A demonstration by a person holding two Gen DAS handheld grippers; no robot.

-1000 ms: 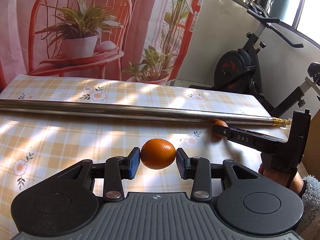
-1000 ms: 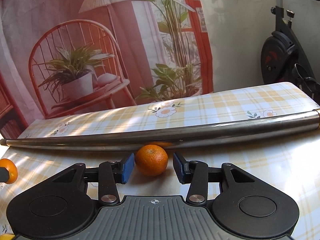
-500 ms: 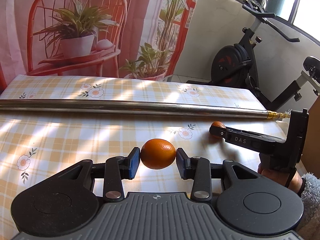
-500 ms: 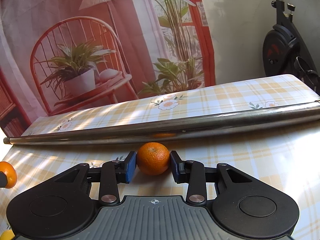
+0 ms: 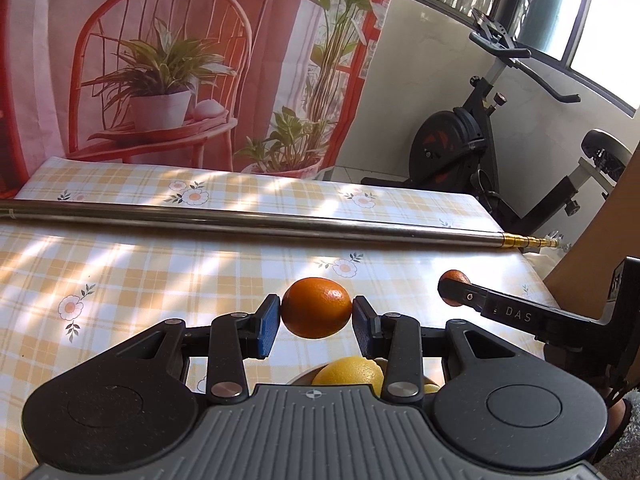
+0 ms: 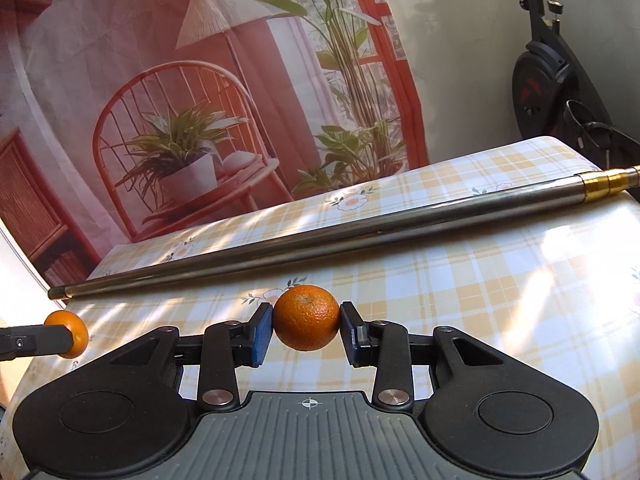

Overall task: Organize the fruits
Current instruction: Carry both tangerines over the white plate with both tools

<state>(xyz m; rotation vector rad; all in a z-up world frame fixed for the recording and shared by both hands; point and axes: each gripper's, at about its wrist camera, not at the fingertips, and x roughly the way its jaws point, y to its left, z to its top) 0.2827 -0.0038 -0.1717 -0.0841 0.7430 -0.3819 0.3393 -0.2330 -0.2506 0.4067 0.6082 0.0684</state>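
Observation:
In the left wrist view my left gripper (image 5: 315, 322) is shut on a smooth orange (image 5: 316, 304), held in the air above the checked tablecloth (image 5: 160, 280). Under its fingers lies a yellow lemon (image 5: 348, 372) in a bowl whose rim (image 5: 298, 379) just shows. In the right wrist view my right gripper (image 6: 306, 332) is shut on a dimpled orange (image 6: 306, 314), lifted off the cloth. Each view catches the other gripper from the side: the right gripper (image 5: 454, 292) with its orange (image 5: 454, 276), and the left gripper (image 6: 60, 338) with its orange (image 6: 66, 322).
A long steel pole (image 5: 280, 222) with a brass tip lies across the table behind both oranges. A printed curtain (image 5: 160, 60) hangs at the far edge. An exercise bike (image 5: 480, 140) stands off the table's right end. A brown board (image 5: 592, 248) leans at the right.
My right gripper closed its pads on the orange by the pole and lifted it off the cloth. My left gripper drew back and up with its orange, bringing the bowl and lemon into view.

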